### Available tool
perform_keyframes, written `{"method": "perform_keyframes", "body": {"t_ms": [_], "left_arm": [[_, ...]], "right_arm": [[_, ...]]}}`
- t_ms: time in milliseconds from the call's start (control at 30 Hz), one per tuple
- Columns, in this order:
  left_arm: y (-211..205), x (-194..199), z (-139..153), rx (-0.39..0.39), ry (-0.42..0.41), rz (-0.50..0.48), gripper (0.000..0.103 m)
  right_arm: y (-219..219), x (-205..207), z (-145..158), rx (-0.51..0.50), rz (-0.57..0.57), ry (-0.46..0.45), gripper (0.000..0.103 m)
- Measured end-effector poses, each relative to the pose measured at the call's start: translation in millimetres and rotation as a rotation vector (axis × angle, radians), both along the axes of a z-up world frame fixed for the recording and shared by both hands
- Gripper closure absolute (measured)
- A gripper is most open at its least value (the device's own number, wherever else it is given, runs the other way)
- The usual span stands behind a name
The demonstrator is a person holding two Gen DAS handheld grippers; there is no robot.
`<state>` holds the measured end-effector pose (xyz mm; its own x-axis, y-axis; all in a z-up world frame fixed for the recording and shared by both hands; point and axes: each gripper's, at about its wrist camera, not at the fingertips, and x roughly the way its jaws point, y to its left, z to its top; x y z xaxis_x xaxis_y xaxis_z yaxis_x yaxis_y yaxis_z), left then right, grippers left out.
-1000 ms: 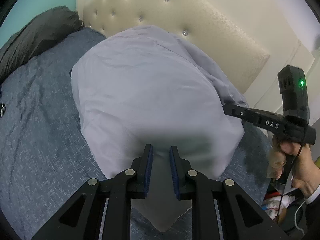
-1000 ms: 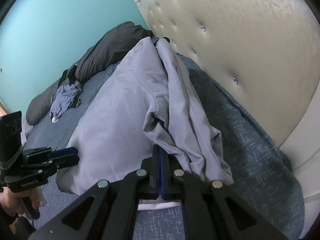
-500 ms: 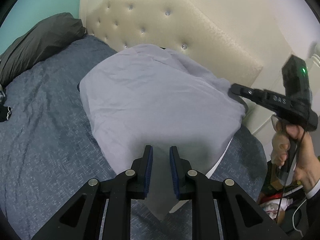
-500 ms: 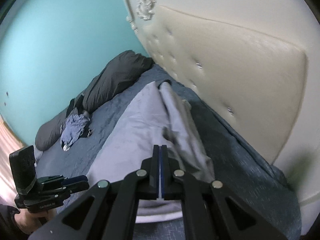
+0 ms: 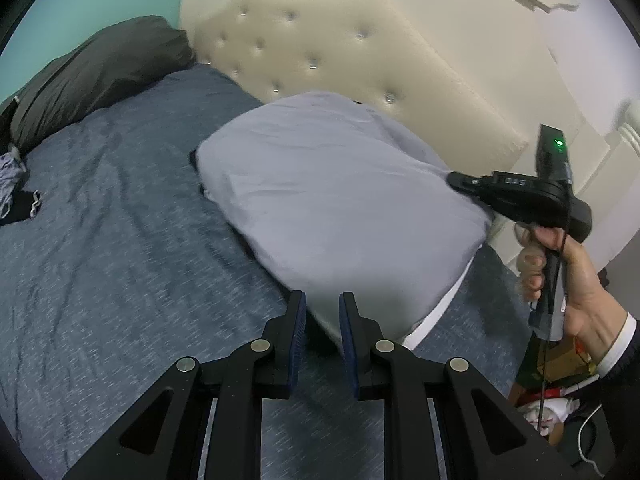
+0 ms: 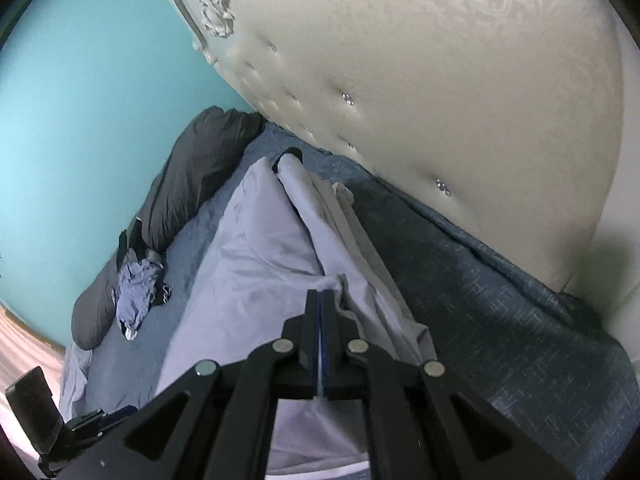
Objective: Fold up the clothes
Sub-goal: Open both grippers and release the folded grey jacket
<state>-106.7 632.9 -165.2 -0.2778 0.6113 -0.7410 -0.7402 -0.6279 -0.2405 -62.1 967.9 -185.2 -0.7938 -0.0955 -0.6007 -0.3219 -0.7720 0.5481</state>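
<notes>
A pale lavender cloth (image 5: 340,200) is spread over the blue bedcover (image 5: 100,260) in front of the headboard. Its near corner runs between the blue pads of my left gripper (image 5: 323,304), which is shut on it with a narrow gap. A person's hand holds my right gripper (image 5: 454,179) at the cloth's right edge. In the right wrist view the cloth (image 6: 260,260) bunches into a ridge, and my right gripper (image 6: 322,294) is shut tight on a fold of it. At the lower left of that view, the left gripper (image 6: 120,412) shows as well.
A cream tufted headboard (image 5: 360,60) rises just behind the cloth. A dark grey pillow (image 5: 92,72) lies along the teal wall, with crumpled blue clothes (image 6: 136,292) beside it. Past the bed's right edge, clutter and cables (image 5: 560,400) lie on the floor.
Both grippers have risen and drawn back with the cloth, so it looks smaller and more headboard shows. The right gripper has rolled. Both grips are unchanged.
</notes>
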Motion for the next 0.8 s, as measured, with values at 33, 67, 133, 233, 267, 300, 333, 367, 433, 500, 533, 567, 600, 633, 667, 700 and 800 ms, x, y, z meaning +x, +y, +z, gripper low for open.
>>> {"method": "perform_keyframes", "body": {"t_ms": [33, 67, 133, 233, 267, 300, 333, 367, 433, 500, 533, 567, 600, 633, 667, 700, 800], "left_arm": [[-5, -2, 2, 0.000, 0.004, 0.006, 0.084], [-11, -4, 3, 0.000, 0.008, 0.014, 0.084], [-23, -8, 7, 0.000, 0.014, 0.027, 0.084], [-41, -10, 12, -0.001, 0.023, 0.043, 0.084], [-47, -11, 13, -0.002, 0.022, 0.051, 0.084], [-54, -12, 15, -0.002, 0.022, 0.059, 0.084], [-61, -13, 16, -0.002, 0.020, 0.072, 0.084], [-67, -15, 17, 0.000, 0.015, 0.083, 0.084], [-77, -16, 19, 0.004, 0.007, 0.100, 0.084], [-84, -15, 23, 0.005, 0.011, 0.105, 0.084], [-88, -15, 25, 0.006, 0.013, 0.108, 0.084], [-92, -14, 27, 0.007, 0.015, 0.110, 0.084], [-95, -13, 30, 0.010, 0.017, 0.111, 0.084], [-98, -13, 32, 0.012, 0.020, 0.113, 0.084], [-100, -12, 33, 0.014, 0.022, 0.115, 0.084], [-102, -12, 35, 0.016, 0.022, 0.117, 0.083], [-110, -12, 39, 0.021, 0.022, 0.124, 0.083]], "right_arm": [[0, 2, 3, 0.001, -0.005, 0.005, 0.103], [-1, 4, 6, 0.001, -0.011, 0.011, 0.103], [0, 8, 12, -0.003, -0.028, 0.024, 0.103], [-4, 16, 23, 0.023, -0.033, 0.024, 0.103], [-6, 18, 25, 0.031, -0.029, 0.024, 0.103], [-8, 20, 28, 0.039, -0.025, 0.023, 0.103], [-11, 23, 31, 0.047, -0.022, 0.024, 0.103], [-13, 26, 32, 0.049, -0.020, 0.025, 0.103], [-16, 29, 36, 0.054, -0.018, 0.025, 0.103], [-20, 32, 40, 0.060, -0.021, 0.023, 0.103], [-22, 33, 42, 0.061, -0.024, 0.023, 0.103], [-23, 33, 43, 0.062, -0.024, 0.023, 0.103], [-25, 34, 46, 0.064, -0.022, 0.024, 0.103], [-27, 35, 48, 0.070, -0.022, 0.024, 0.103], [-29, 36, 50, 0.074, -0.019, 0.024, 0.103], [-32, 37, 52, 0.077, -0.016, 0.025, 0.103], [-39, 39, 59, 0.085, -0.011, 0.028, 0.103]]}}
